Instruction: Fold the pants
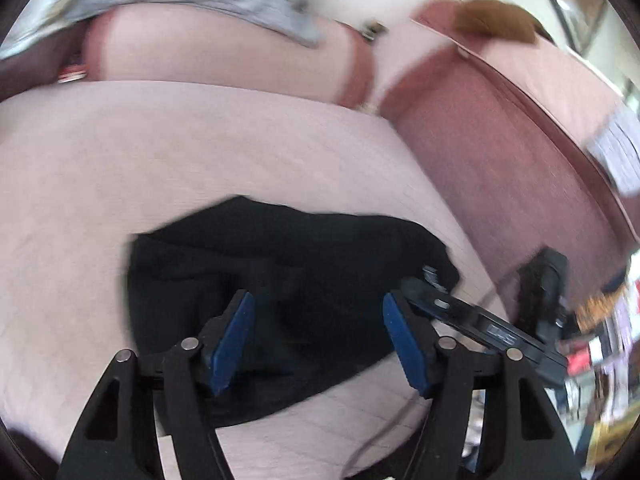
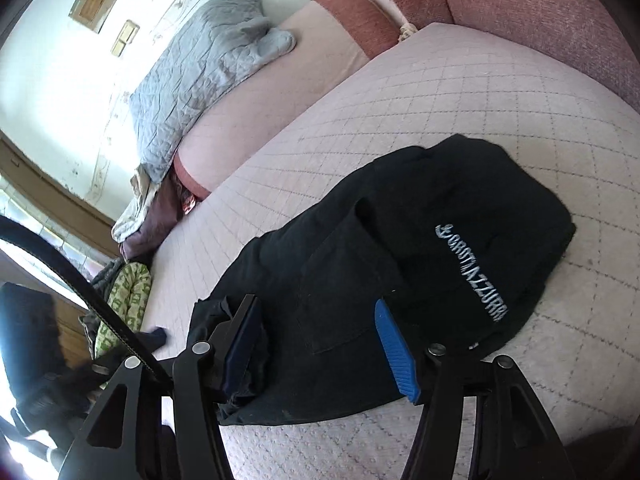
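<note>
The black pants (image 2: pixel 380 280) lie folded in a compact bundle on the pink quilted cushion (image 2: pixel 400 100), white lettering on the top layer. In the left wrist view the pants (image 1: pixel 288 280) are a dark heap just beyond the fingers. My left gripper (image 1: pixel 318 336) is open above the near edge of the pants and holds nothing. My right gripper (image 2: pixel 316 344) is open over the near end of the pants, its left finger (image 2: pixel 240 344) against a bunched fold. The right gripper's body (image 1: pixel 500 328) shows at the right in the left wrist view.
A grey quilted blanket (image 2: pixel 200 68) lies on the back cushion. Dark pink sofa backrests (image 1: pixel 500 128) stand behind and to the right. A green patterned cloth (image 2: pixel 124 304) and other clothes lie at the cushion's left end. Clutter (image 1: pixel 600 320) sits beyond the sofa's right edge.
</note>
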Tool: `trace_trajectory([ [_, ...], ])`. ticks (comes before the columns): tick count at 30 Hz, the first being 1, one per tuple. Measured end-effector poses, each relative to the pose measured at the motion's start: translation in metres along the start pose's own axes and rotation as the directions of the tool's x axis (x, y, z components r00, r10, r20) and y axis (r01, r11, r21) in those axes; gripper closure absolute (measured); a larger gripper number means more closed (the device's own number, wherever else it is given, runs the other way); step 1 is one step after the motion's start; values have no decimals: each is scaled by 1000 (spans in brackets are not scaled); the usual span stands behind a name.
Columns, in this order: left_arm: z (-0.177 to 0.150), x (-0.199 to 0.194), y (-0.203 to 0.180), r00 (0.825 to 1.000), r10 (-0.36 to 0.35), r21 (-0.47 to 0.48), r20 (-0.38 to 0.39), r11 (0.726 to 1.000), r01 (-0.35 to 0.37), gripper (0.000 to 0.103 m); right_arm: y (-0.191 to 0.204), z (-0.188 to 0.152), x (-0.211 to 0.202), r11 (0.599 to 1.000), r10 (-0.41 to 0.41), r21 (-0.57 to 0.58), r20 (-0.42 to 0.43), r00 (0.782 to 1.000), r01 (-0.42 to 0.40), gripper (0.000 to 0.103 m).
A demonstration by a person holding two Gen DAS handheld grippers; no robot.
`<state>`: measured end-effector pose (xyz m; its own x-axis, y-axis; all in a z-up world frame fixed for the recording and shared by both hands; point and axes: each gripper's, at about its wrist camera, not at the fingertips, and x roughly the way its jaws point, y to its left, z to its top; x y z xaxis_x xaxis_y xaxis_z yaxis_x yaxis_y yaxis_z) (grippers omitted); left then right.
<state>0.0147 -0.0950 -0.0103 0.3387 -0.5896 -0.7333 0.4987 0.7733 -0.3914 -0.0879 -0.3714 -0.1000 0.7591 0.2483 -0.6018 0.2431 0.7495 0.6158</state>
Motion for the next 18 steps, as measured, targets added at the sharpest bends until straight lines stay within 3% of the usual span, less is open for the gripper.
trace_trajectory([
  [3, -14, 10, 32, 993, 111, -67, -42, 991, -113, 37, 16, -2, 4, 997, -36, -71, -6, 999, 36, 38],
  [5, -27, 17, 48, 990, 116, -98, -74, 988, -123, 37, 28, -3, 6, 993, -48, -113, -11, 999, 47, 38],
  [8, -44, 32, 62, 986, 109, -123, -125, 984, -125, 37, 45, -2, 12, 992, 91, -80, -74, 993, -97, 38],
  [11, -55, 35, 60, 987, 115, -111, -110, 986, -127, 37, 64, 0, 33, 969, 242, -1, -158, 957, -246, 38],
  [14, -60, 31, 58, 989, 103, -101, -104, 988, -113, 37, 96, -7, 57, 976, 130, -141, -220, 967, -164, 39],
  [16, -66, 21, 63, 991, 83, -112, -103, 989, -95, 37, 112, -18, 73, 967, 42, -231, -264, 964, -106, 46],
  [18, -70, 6, 74, 995, 49, -146, -89, 987, -62, 37, 118, -28, 87, 954, -54, -297, -281, 958, -33, 60],
])
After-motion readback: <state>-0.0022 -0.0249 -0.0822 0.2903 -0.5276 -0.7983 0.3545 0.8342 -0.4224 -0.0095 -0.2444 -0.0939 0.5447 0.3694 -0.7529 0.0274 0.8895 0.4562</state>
